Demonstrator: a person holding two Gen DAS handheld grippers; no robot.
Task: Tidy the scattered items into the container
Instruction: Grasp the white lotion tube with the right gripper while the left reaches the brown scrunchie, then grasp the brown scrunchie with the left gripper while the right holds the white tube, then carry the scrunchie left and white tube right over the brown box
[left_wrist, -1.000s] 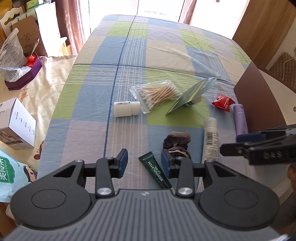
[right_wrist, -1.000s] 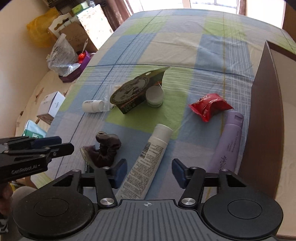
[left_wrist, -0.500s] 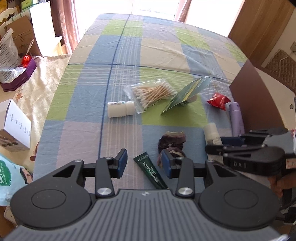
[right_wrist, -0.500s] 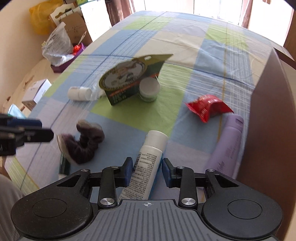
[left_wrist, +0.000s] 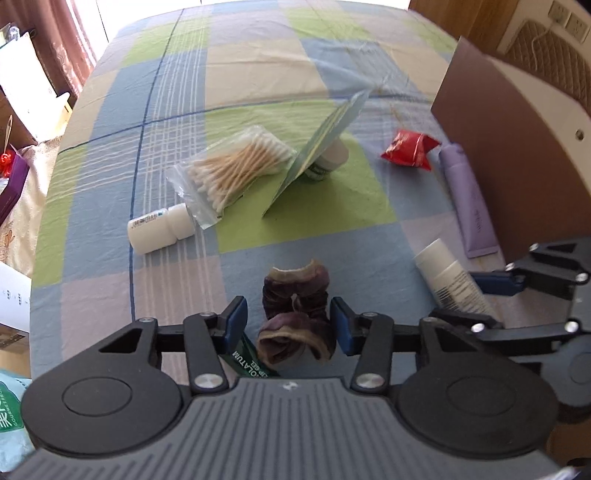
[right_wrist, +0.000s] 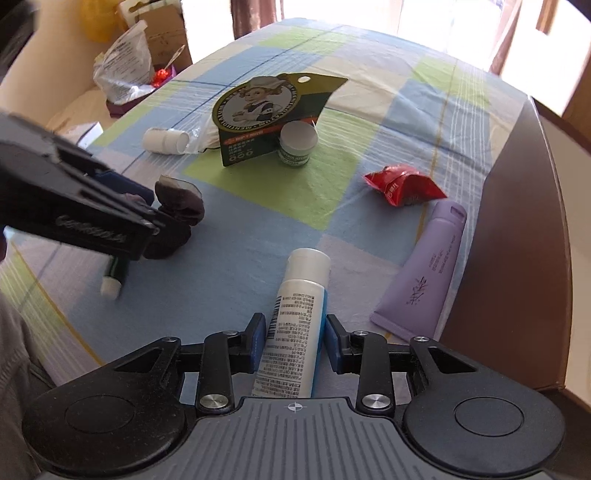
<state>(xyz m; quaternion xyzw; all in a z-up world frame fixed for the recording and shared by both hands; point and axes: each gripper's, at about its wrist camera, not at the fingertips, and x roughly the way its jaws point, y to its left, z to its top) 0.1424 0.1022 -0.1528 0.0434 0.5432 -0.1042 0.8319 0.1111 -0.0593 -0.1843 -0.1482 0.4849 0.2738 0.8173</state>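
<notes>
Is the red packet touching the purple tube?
Apart. In the right wrist view a strip of cloth shows between the red packet and the cap end of the purple tube; the left wrist view agrees.

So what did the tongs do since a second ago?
The left tongs slid from the green tube to straddle the dark socks. The right tongs narrowed around the white bottle. Everything else stayed put.
</notes>
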